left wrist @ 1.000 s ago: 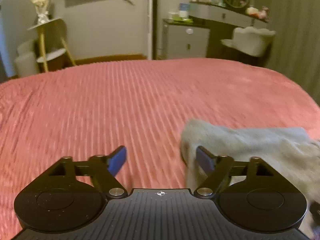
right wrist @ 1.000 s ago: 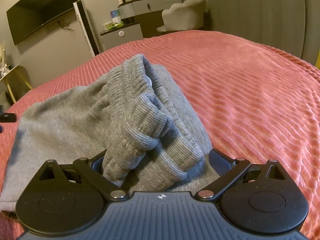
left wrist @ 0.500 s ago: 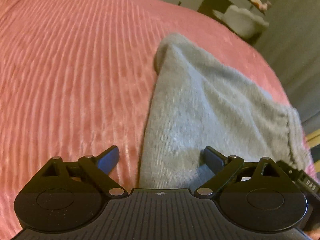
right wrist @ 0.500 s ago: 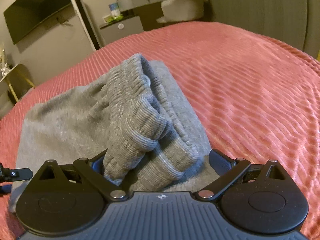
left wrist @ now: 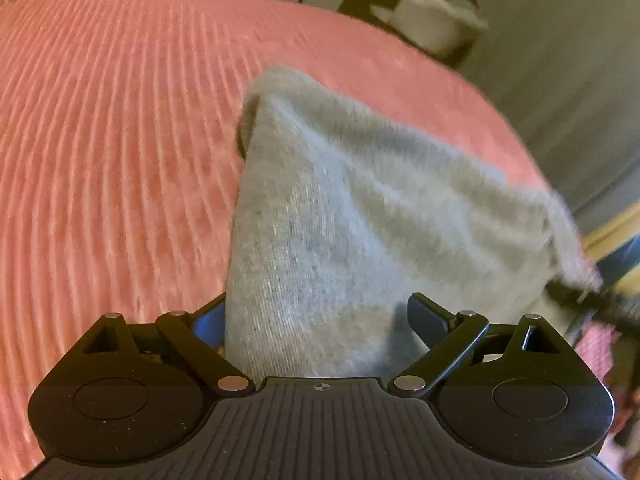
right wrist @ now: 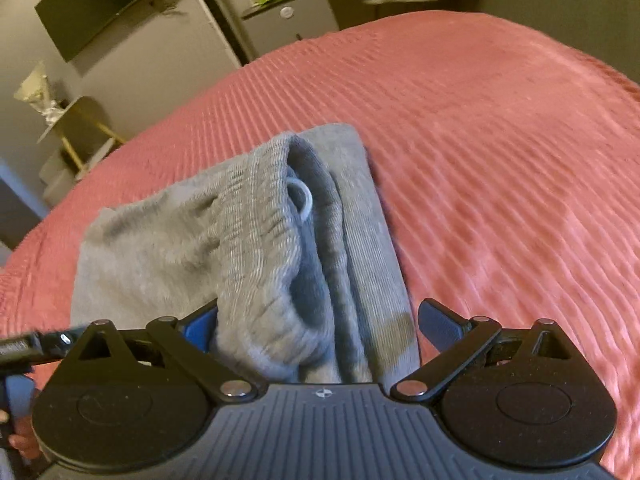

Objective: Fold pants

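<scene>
**Left wrist view: pants now between spread fingers**

Left wrist view tipped down compared with a second ago: far wall gone from sight, red ribbed bed point(left wrist: 100, 140) filling the left side. Grey pants point(left wrist: 360, 220) lying folded on that bed, earlier low at the right edge, now running up the middle of the picture. Left gripper point(left wrist: 316, 312) wide apart, jaws just been opening, plain grey cloth lying between them, blue pad at the cloth's left edge, other finger clear above it.

Seen only from the right wrist: television point(right wrist: 104, 12) on the wall, ribbed waistband point(right wrist: 260, 240) bunched between the fingers of the right gripper point(right wrist: 316, 320), and a small white ring point(right wrist: 300, 200) inside the fold, not showing half a second ago. Left pad against the waistband; right finger just beside the cloth; gripping or not, impossible to tell.
</scene>
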`<state>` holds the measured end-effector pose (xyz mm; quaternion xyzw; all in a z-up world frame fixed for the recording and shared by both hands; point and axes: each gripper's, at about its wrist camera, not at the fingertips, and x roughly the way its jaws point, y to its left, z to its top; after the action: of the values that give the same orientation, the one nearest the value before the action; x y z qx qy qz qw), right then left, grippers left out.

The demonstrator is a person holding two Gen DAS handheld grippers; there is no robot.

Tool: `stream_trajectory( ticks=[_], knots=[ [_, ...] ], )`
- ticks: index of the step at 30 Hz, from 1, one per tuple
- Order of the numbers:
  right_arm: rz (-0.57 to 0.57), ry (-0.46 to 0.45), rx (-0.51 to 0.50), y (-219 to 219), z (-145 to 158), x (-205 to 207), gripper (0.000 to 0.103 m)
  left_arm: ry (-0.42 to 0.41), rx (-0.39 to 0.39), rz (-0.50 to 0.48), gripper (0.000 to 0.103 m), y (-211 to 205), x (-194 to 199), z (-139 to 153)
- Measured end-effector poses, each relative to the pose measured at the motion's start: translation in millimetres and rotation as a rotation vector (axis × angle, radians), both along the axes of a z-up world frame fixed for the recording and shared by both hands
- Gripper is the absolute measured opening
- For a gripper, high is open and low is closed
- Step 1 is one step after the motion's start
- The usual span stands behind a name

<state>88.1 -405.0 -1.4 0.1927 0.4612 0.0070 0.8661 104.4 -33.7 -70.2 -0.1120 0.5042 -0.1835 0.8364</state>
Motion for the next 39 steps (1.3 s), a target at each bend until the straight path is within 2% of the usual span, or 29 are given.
stream_trajectory(
  ticks=[2,4,5,8,13,15,16,18,23,28,33,39],
  knots=[
    [0.029,-0.003,0.02,-2,-1,10,0.1,-0.006,0.021,-0.03,0.096,-11,3,2],
    [0.05,-0.011,0.073,-3,-3,19,0.1,-0.019,0.01,-0.052,0.098,-14,6,5],
    [0.064,-0.005,0.068,-4,-5,23,0.1,-0.017,-0.003,-0.066,0.101,-15,8,4],
    [0.156,0.022,0.033,-6,-15,37,0.1,0.031,-0.011,-0.091,0.101,-17,22,-9],
    [0.203,0.08,0.227,-33,-28,45,0.1,0.085,-0.157,-0.083,0.101,2,47,-17],
    [0.231,0.082,0.235,-35,-27,47,0.1,0.11,-0.212,-0.081,0.101,7,56,-23],
    [0.246,0.08,0.229,-34,-28,48,0.1,0.117,-0.213,-0.079,0.101,6,60,-24],
    [0.254,0.078,0.246,-35,-35,53,0.1,0.109,-0.178,-0.096,0.101,-3,63,-21],
    [0.269,0.026,0.279,-37,-43,54,0.1,0.031,0.039,-0.2,0.103,-41,50,-18],
    [0.257,0.024,0.281,-38,-44,55,0.1,0.024,-0.01,-0.192,0.103,-35,48,-23],
    [0.206,0.004,0.321,-44,-47,49,0.1,0.009,0.012,-0.194,0.103,-41,45,-26],
    [0.208,0.011,0.314,-43,-47,50,0.1,0.01,0.008,-0.192,0.103,-34,41,-21]
  ],
)
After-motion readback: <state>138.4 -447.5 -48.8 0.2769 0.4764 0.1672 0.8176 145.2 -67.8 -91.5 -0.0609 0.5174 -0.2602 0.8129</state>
